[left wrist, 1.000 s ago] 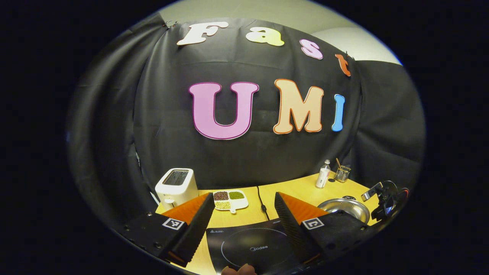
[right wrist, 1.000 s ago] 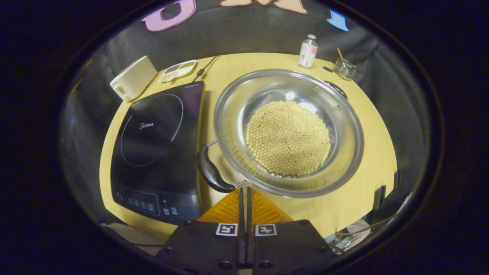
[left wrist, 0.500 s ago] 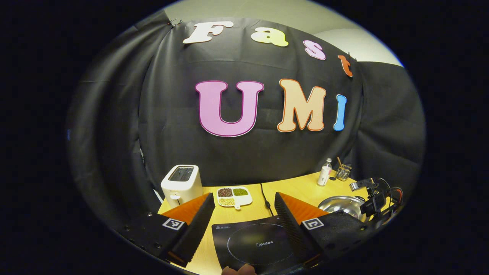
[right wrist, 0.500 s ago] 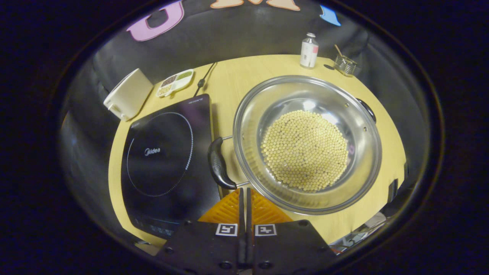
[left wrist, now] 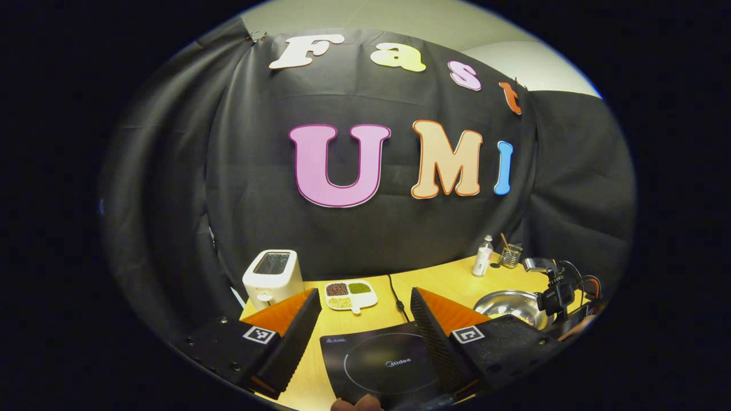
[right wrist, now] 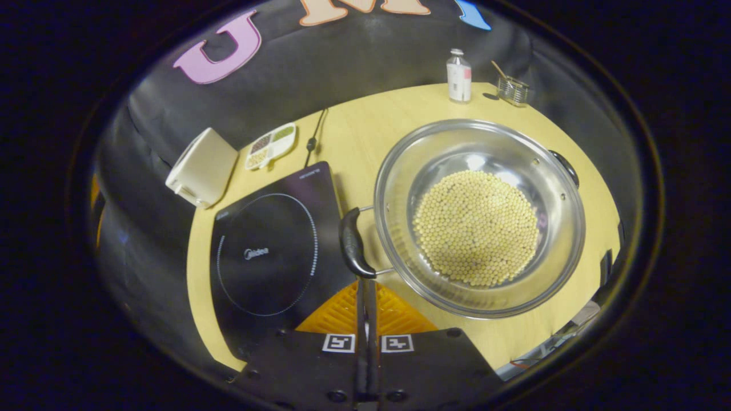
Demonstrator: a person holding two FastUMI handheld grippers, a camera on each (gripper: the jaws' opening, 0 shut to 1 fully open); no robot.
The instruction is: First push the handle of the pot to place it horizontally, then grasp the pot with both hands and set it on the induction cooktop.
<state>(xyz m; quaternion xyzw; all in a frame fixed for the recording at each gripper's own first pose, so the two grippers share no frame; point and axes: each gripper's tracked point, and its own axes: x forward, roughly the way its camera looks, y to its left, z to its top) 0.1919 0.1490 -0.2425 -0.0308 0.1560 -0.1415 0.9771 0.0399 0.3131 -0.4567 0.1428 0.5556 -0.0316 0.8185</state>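
Observation:
A steel pot (right wrist: 480,217) full of pale beans stands on the wooden table, right of the black induction cooktop (right wrist: 268,257). Its near black handle (right wrist: 353,244) lies between pot and cooktop; a second black handle (right wrist: 565,166) sits on the far rim. My right gripper (right wrist: 365,281) is shut with nothing between its fingers, tips touching the near handle's lower end. In the left gripper view my left gripper (left wrist: 365,325) hangs open above the cooktop (left wrist: 388,362), with the pot (left wrist: 508,305) far to the right, and the right gripper's body (left wrist: 557,291) over it.
A white toaster (right wrist: 201,166) and a divided dish of beans (right wrist: 271,146) stand behind the cooktop, whose cord (right wrist: 314,134) runs to the back. A small bottle (right wrist: 458,75) and a glass holder (right wrist: 512,90) stand at the far edge.
The right gripper has swung round the pot's near side, so the near handle now lies more upright in its view and closer to the fingertips. The left gripper drifted slightly.

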